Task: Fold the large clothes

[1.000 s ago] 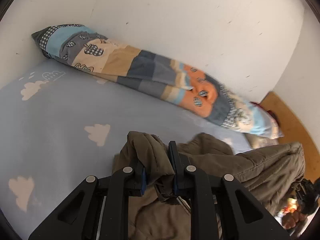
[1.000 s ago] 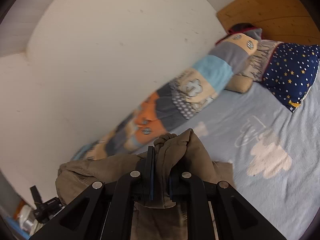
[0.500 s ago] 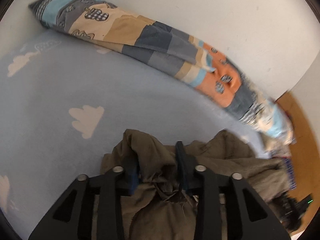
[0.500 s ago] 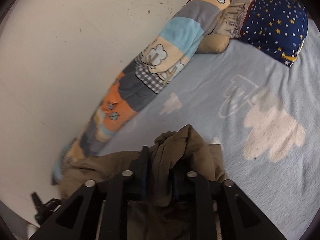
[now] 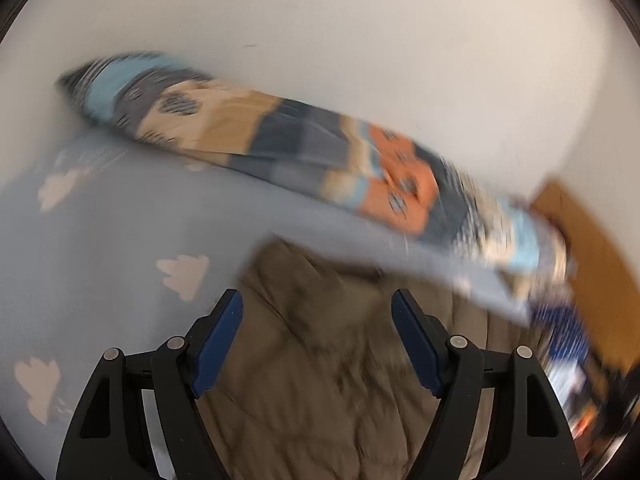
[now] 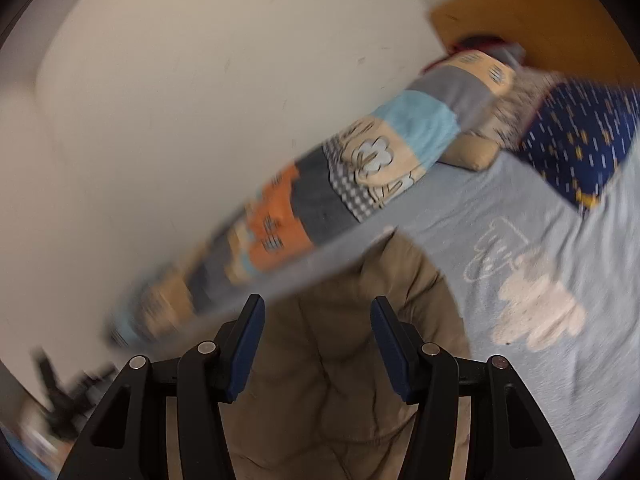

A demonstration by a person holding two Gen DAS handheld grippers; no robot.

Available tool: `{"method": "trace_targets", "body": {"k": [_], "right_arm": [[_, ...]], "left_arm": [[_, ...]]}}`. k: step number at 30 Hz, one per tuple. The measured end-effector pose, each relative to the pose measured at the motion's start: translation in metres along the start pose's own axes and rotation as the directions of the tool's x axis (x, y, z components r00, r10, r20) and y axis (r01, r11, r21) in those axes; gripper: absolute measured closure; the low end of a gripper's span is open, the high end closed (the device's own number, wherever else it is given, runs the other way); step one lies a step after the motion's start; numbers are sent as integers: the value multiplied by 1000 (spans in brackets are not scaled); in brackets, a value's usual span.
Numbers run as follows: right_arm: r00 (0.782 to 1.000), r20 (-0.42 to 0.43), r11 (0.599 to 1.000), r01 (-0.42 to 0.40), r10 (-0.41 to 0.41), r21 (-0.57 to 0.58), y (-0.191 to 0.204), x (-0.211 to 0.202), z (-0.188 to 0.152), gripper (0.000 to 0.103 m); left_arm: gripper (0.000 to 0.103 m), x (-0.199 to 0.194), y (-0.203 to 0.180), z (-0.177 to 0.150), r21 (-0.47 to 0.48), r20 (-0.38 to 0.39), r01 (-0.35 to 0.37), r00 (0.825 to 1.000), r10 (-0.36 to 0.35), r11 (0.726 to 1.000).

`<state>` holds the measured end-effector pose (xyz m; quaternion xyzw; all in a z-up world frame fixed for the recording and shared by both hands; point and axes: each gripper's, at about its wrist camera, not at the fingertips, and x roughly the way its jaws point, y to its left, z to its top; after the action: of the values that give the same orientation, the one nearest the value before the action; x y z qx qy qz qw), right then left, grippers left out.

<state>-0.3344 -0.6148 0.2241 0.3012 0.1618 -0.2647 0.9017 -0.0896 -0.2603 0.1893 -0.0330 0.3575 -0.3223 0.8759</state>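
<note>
An olive-brown padded garment [image 5: 320,344] lies on the light blue bed sheet [image 5: 120,232] with white cloud prints. My left gripper [image 5: 318,300] hovers over the garment, its jaws opening, the blue pads apart and clear of the cloth. In the right wrist view the same garment [image 6: 332,360] spreads below my right gripper [image 6: 316,304], whose jaws are also opening with a gap between the pads and the fabric. Both views are blurred by motion.
A long patchwork bolster [image 5: 300,148] runs along the white wall at the back of the bed. A navy star-print pillow [image 6: 580,140] and a beige cushion [image 6: 472,152] lie near the wooden headboard [image 6: 540,12]. Dark clutter [image 6: 60,392] shows beyond the bed's edge.
Both grippers were shut on bunches of the garment; now both stand open and the cloth has dropped flat onto the sheet. Both views have swung and blurred.
</note>
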Motion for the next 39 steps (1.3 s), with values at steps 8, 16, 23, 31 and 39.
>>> {"method": "trace_targets", "body": {"k": [8, 16, 23, 31, 39], "right_arm": [[981, -61, 945, 158, -183, -287, 43, 64, -55, 45], [947, -212, 948, 186, -243, -259, 14, 140, -72, 42], [923, -295, 952, 174, -247, -251, 0, 164, -79, 41], [933, -280, 960, 165, -226, -224, 11, 136, -72, 41], [972, -198, 938, 55, -129, -341, 86, 54, -73, 40]], "left_arm": [[28, 76, -82, -73, 324, -116, -137, 976, 183, 936], [21, 129, -56, -69, 236, -202, -104, 967, 154, 966], [14, 153, -47, -72, 211, -223, -95, 964, 143, 973], [14, 128, -44, -79, 189, -175, -111, 974, 145, 976], [14, 37, -59, -79, 180, -85, -130, 985, 147, 975]]}}
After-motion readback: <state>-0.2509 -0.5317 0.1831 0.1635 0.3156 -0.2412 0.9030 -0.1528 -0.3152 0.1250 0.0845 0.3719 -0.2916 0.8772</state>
